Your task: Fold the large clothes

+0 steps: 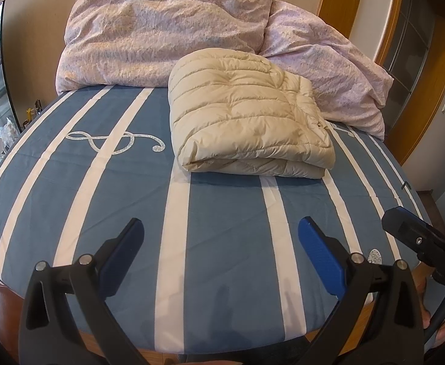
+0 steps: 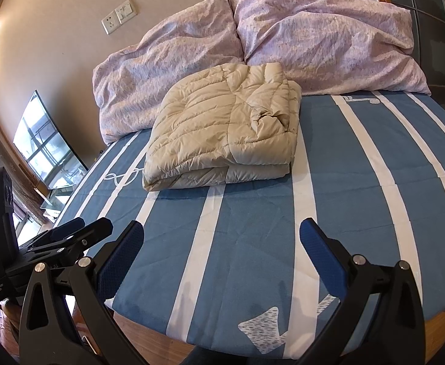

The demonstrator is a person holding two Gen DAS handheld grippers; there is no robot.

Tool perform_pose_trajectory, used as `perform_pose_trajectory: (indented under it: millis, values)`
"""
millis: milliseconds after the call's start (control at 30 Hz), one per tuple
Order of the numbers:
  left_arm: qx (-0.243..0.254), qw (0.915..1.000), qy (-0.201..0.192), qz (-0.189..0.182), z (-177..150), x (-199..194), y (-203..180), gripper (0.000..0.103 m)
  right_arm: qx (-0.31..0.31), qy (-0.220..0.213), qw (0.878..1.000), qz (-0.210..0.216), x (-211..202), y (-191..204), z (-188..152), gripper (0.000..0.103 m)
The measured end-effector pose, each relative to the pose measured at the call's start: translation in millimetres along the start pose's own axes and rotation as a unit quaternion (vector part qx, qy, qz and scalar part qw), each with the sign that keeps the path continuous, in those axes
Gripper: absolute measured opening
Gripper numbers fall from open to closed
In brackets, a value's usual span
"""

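Note:
A beige quilted puffer garment (image 1: 247, 115) lies folded into a thick rectangle on the blue and white striped bed (image 1: 222, 213), toward the far side. It also shows in the right wrist view (image 2: 225, 130). My left gripper (image 1: 221, 231) is open and empty, held over the bed's near edge, well short of the garment. My right gripper (image 2: 222, 232) is open and empty too, also near the front edge. The right gripper's body shows at the right of the left wrist view (image 1: 417, 240); the left gripper's body shows at the left of the right wrist view (image 2: 70, 237).
A crumpled pink duvet (image 1: 167, 36) is piled along the wall behind the garment, touching its far edge. A wooden door frame (image 1: 417, 60) stands at the right. A TV screen (image 2: 46, 143) and a cluttered low stand are left of the bed.

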State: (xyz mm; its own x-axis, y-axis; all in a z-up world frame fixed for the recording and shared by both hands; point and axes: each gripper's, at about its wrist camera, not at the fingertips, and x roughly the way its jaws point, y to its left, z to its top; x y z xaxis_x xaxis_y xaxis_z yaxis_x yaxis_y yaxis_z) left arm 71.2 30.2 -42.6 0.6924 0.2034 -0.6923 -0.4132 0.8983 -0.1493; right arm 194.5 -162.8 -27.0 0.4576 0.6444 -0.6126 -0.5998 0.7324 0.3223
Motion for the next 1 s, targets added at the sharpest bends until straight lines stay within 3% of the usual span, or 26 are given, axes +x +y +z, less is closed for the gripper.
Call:
perform_pose_trajectory:
  millis: [1000]
  values:
    - [0.008, 0.9999, 0.002, -0.007, 0.7, 3.6, -2.5, 0.101, 0.0, 0.001, 1.0, 0.0, -0.3, -1.5, 1.8, 0.102]
